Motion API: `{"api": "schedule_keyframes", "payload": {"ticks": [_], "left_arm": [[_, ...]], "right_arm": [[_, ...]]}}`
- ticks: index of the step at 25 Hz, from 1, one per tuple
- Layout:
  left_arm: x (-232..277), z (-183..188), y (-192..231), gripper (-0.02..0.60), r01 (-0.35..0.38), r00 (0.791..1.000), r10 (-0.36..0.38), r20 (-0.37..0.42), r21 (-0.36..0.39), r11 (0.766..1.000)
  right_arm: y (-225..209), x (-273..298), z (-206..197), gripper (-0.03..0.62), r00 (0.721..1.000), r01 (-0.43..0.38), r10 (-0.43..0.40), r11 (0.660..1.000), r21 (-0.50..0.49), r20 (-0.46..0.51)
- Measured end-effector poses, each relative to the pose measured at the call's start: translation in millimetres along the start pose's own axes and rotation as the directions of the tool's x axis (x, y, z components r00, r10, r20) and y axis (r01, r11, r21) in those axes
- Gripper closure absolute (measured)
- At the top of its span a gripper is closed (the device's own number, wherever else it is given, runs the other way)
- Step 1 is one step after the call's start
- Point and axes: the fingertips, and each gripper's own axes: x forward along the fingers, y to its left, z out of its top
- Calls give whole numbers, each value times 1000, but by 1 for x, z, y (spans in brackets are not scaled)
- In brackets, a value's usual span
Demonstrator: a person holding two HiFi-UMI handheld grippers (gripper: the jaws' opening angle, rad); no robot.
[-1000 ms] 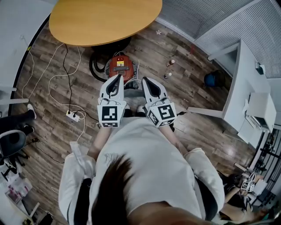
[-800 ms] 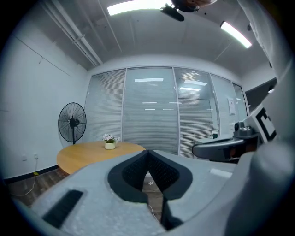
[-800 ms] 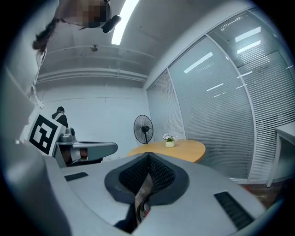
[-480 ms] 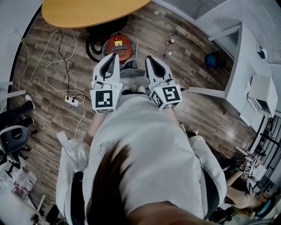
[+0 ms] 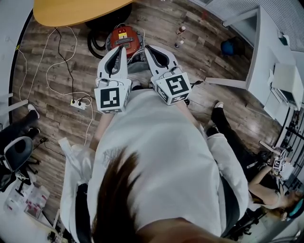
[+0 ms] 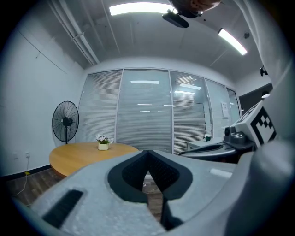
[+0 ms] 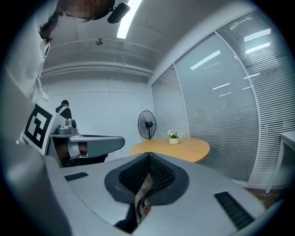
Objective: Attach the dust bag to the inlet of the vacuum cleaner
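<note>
We see a red vacuum cleaner (image 5: pixel 124 39), a honey-yellow table (image 5: pixel 71 10) and a dark brown plank floor (image 5: pixel 38 118). The left gripper (image 5: pixel 123 50) and right gripper (image 5: pixel 148 49) are pale grey with black-and-white square markers.

The head camera looks steeply down from above the person (image 5: pixel 156 156) onto the wooden floor (image 5: pixel 42 123). Both gripper cameras sit close behind their jaws, facing level across the room. All three views share the round table (image 5: pixel 76 12); the two gripper views share also the fan (image 6: pixel 65 122).
</note>
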Motion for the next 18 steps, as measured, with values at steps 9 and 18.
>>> {"api": "schedule_keyframes", "payload": {"ticks": [9, 18], "left_arm": [[10, -3, -2, 565, 12, 1000, -12, -10, -1, 1000], [14, -10, 4, 565, 4, 1000, -4, -23, -8, 1000]], "right_arm": [[-7, 15, 1, 591, 1000, -13, 13, 1000, -14, -12], [-4, 19, -5, 591, 1000, -12, 12, 1000, -18, -27]]}}
